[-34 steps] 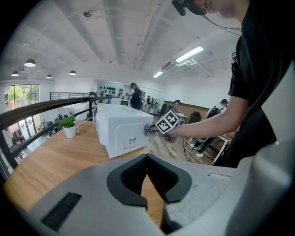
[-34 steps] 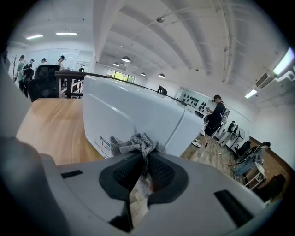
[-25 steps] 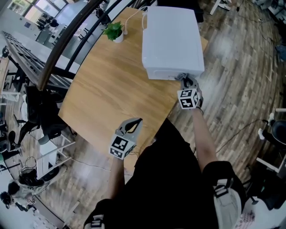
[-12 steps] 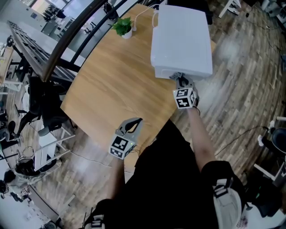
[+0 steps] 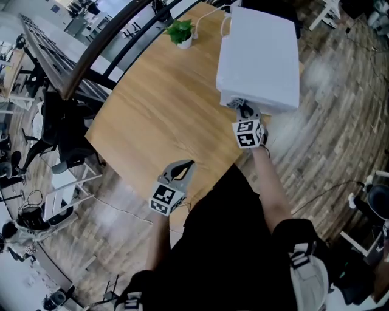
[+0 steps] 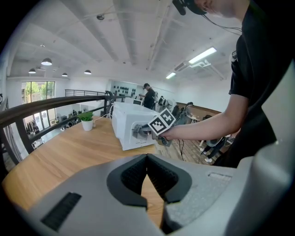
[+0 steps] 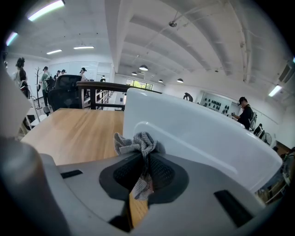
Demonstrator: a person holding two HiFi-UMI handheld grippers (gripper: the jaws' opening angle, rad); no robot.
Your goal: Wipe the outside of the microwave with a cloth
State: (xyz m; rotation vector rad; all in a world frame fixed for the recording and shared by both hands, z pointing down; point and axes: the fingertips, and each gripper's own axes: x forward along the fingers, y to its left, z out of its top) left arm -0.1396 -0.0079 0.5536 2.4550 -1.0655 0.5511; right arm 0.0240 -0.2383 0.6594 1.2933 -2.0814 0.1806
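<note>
Microwave (image 5: 258, 54) first: it sits on the right side of the wooden table (image 5: 158, 109), white and boxy, with its near face turned toward me. A second ago the cloth (image 7: 136, 144) was working near the right end of that face. Now it is toward the left end, so I read that as one sideways pass across the front nearly done. The head camera has swung as well, which makes the shift look smaller than it is. The top and side panels look untouched by this stroke, so I judge plenty of the outside is still to do.

The shell looks smooth and slightly glossy, and I can't make out any smears from here. In the right gripper view a moulded curve runs across the panel just behind the cloth.

The cloth is grey and knitted, bunched into a wad and pressed against that panel. The right gripper (image 7: 145, 159) has its jaws clamped on the wad, and a loose tail hangs down between them.

The left gripper (image 5: 182, 167) hovers over the near table edge, well apart from the work, with its jaws pressed together on nothing.

Farther out, a small potted plant (image 5: 181, 30) stands by the far edge, and a white cable (image 5: 209, 13) runs behind the microwave.
</note>
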